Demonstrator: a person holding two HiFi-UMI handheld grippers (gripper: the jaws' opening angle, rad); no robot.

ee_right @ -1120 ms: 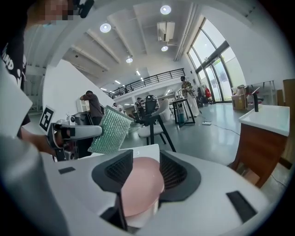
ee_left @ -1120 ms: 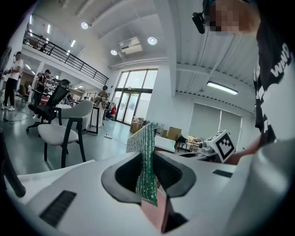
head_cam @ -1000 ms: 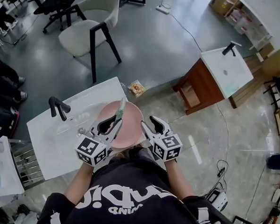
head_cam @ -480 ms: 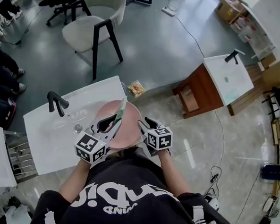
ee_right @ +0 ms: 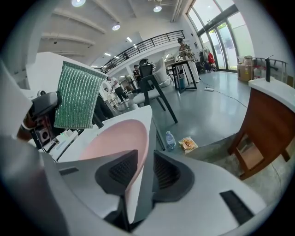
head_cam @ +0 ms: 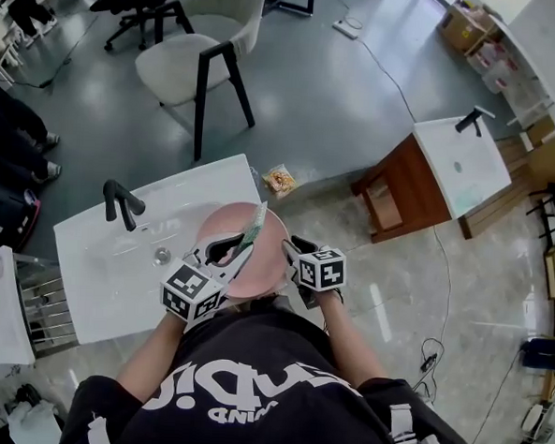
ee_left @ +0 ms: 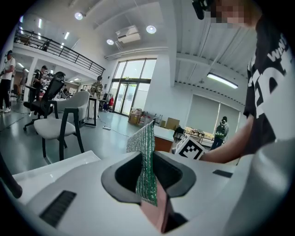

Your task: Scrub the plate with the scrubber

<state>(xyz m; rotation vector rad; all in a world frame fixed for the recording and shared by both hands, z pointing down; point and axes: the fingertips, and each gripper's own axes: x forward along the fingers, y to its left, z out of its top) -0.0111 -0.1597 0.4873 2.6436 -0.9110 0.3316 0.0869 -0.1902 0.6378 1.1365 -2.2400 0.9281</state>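
**Head view.** The pink plate (head_cam: 267, 267) lies on the white table (head_cam: 115, 272), at its front edge. The left tool (head_cam: 231, 248) hangs over the plate's middle. It is clamped on the green scrubber (head_cam: 253, 226), which stands on edge with its long axis pointing away from the person. The right tool (head_cam: 292, 252) sits at the plate's right rim.

**Left gripper view.** The jaws grip the scrubber. The plate shows directly below them; contact cannot be confirmed.

**Right gripper view.** The jaws have just been closing with the plate's rim between them, and the pads appear to bear on it. The plate's face spreads leftward, beneath the scrubber.

**Judgement.** The left tool is the nearer, and scrubbing likely requires bringing the scrubber down.
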